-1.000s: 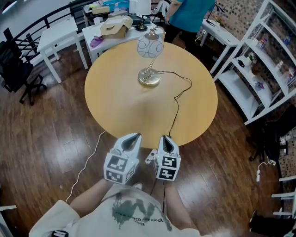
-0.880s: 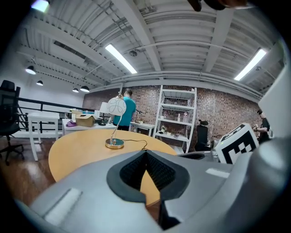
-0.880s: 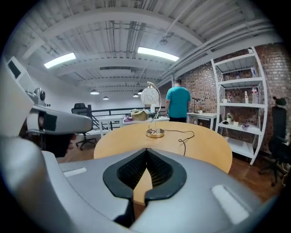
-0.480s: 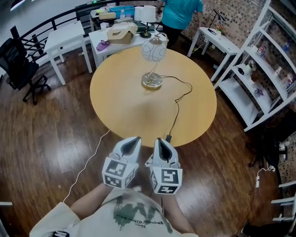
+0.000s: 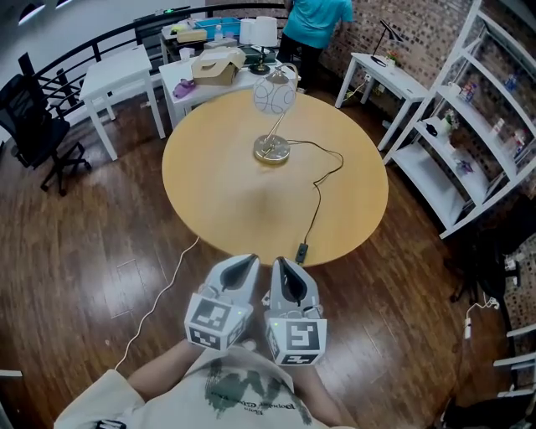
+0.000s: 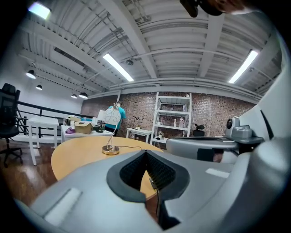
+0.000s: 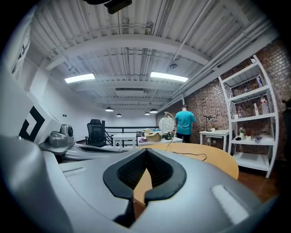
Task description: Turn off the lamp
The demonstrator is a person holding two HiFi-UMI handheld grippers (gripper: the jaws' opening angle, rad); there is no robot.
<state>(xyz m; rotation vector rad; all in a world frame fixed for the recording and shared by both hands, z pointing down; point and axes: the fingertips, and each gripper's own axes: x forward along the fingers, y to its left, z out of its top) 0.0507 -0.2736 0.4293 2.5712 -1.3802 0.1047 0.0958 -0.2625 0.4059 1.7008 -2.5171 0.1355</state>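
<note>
Far left: black office chair point(image 5: 33, 126) on the dark wood floor point(image 5: 75, 251), white rectangular side tables point(image 5: 117, 71) behind it, an open cardboard box point(image 5: 216, 65) on the next one over. A thin white cable point(image 5: 159, 297) trails across the floor from the near-left edge of the tabletop.

Left gripper point(image 5: 243, 264): held over the floor just short of the round light-wood tabletop point(image 5: 226, 193), at its near edge. In the left gripper view the left gripper point(image 6: 145, 154) has its pads meeting at the tips, nothing between them, empty.

Desk lamp with white globe shade and round brass base point(image 5: 271, 151): stands upright toward the far edge of the tabletop, roughly centred, well apart from both grippers. It also shows in the left gripper view point(image 6: 110, 132) and the right gripper view point(image 7: 167, 125).

Right gripper point(image 5: 283, 266): just beside the left one, same height, also short of the near edge. The right gripper view shows the right gripper point(image 7: 146, 152) pads closed tip to tip, empty.

Black lamp cord point(image 5: 316, 197): leaves the base to the right, loops, then runs to the near edge. Its black inline switch point(image 5: 301, 250) sits right at that edge, near the right gripper's tips, not touching.

Person in a teal shirt point(image 5: 314, 21) stands beyond the far edge. White open shelving unit point(image 5: 469, 126) at far right.
</note>
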